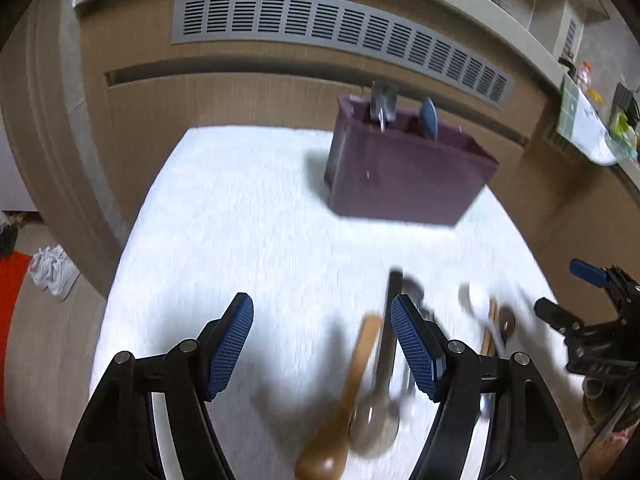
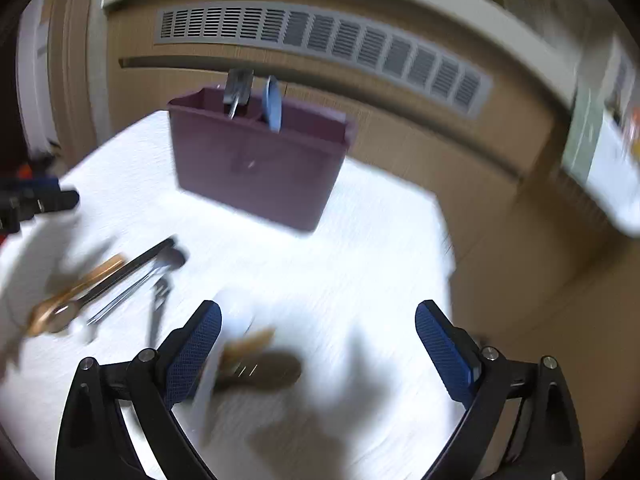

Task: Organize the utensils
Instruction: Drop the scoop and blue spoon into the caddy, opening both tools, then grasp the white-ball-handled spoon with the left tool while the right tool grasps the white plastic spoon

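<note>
White table [image 1: 248, 216] before a wooden cabinet with a grey vent [image 1: 340, 28]. Left gripper [image 1: 322, 344]: jaws spread, nothing held, above the table's near edge. Beneath it, a loose heap: wooden spoon [image 1: 348, 396], steel spoon [image 1: 380, 400], more cutlery, blurred. Centre, far side: purple caddy [image 2: 256, 168], upright, a steel utensil [image 2: 238, 88] and a blue one [image 2: 273, 104] standing in it. Right gripper [image 2: 318, 344]: jaws spread wide, empty, over a blurred brown utensil [image 2: 260, 368] lying on the table.
</note>
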Motion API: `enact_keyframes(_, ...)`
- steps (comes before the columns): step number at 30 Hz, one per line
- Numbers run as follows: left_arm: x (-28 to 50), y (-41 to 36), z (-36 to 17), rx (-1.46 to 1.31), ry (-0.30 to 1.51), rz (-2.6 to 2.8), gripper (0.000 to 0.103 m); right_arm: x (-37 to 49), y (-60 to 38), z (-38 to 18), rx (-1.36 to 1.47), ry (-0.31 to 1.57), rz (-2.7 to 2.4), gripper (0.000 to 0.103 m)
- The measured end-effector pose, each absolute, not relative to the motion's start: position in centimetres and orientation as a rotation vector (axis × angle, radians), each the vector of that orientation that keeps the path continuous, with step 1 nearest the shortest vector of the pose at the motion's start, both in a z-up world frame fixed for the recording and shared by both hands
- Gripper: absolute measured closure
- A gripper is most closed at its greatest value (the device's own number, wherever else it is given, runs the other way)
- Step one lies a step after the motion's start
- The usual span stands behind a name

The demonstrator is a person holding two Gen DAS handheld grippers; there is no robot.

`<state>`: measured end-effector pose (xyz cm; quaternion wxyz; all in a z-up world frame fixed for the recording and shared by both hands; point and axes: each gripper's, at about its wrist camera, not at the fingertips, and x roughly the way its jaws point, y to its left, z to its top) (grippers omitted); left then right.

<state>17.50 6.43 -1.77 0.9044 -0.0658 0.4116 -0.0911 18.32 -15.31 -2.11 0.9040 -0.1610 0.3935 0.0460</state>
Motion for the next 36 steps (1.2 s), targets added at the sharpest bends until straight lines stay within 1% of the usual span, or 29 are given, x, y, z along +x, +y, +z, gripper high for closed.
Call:
enact_keyframes(1, 16.8, 6.5, -2.2, -0.128, 0.854, -0.188, 0.03, 17.6, -15.9, -2.4, -0.285, 0.834, 0.106, 0.01)
enact_keyframes(2, 16.3, 6.5, -2.5, -0.124, 0.862, -0.19, 0.03, 17.0, -16.3, -2.8, -0.247, 0.855, 0.112, 0.015)
enact_keyframes(3, 16.0, 6.6, -2.9, -0.126, 0.872, -0.191, 0.029, 16.5, -16.5, -3.2, -0.225, 0.882, 0.121, 0.034)
enact_keyframes(4, 15.6, 6.7, -3.2, -0.136, 0.883, -0.195, 0.029, 16.3, -16.5, -3.7, -0.212, 0.909, 0.131, 0.057)
enact_keyframes(5, 15.4, 6.8, -3.5, -0.148, 0.895, -0.202, 0.029, 16.2, -16.5, -4.4, -0.183, 0.964, 0.156, 0.063)
enact_keyframes(6, 15.3, 6.9, -3.7, -0.156, 0.903, -0.208, 0.029, 16.0, -16.5, -5.0, -0.154, 0.995, 0.177, 0.066)
enact_keyframes(10, 14.9, 6.9, -4.2, -0.16, 0.916, -0.218, 0.028, 16.8, -15.9, -6.3, -0.076, 1.064, 0.211, 0.066)
enact_keyframes(13, 14.9, 6.8, -4.4, -0.159, 0.923, -0.231, 0.023, 17.3, -14.7, -6.6, -0.036, 1.075, 0.257, 0.065)
enact_keyframes(20, 15.0, 7.8, -4.3, -0.167, 0.919, -0.217, 0.023, 19.9, -10.0, -5.3, -0.231, 0.958, 0.271, 0.065)
enact_keyframes(26, 14.7, 8.6, -4.7, -0.168, 0.924, -0.233, 0.023, 21.7, -10.7, -6.6, -0.244, 1.021, 0.189, 0.064)
enact_keyframes(27, 14.4, 8.4, -4.7, -0.16, 0.924, -0.252, 0.023, 21.7, -10.9, -6.9, -0.238, 1.036, 0.19, 0.077)
enact_keyframes(28, 14.2, 8.2, -4.7, -0.15, 0.925, -0.274, 0.023, 21.6, -11.1, -7.1, -0.226, 1.047, 0.189, 0.097)
enact_keyframes(32, 13.3, 6.9, -4.7, -0.112, 0.93, -0.331, 0.023, 20.2, -12.4, -5.7, -0.177, 1.018, 0.221, 0.096)
enact_keyframes(34, 12.8, 6.4, -4.4, -0.097, 0.917, -0.351, 0.026, 19.4, -13.0, -4.7, -0.168, 0.991, 0.22, 0.096)
enact_keyframes(35, 12.4, 5.9, -4.2, -0.093, 0.9, -0.368, 0.034, 18.8, -13.5, -4.0, -0.155, 0.978, 0.231, 0.096)
enact_keyframes(36, 12.1, 5.6, -4.2, -0.091, 0.897, -0.386, 0.049, 18.5, -13.7, -3.6, -0.147, 0.969, 0.236, 0.096)
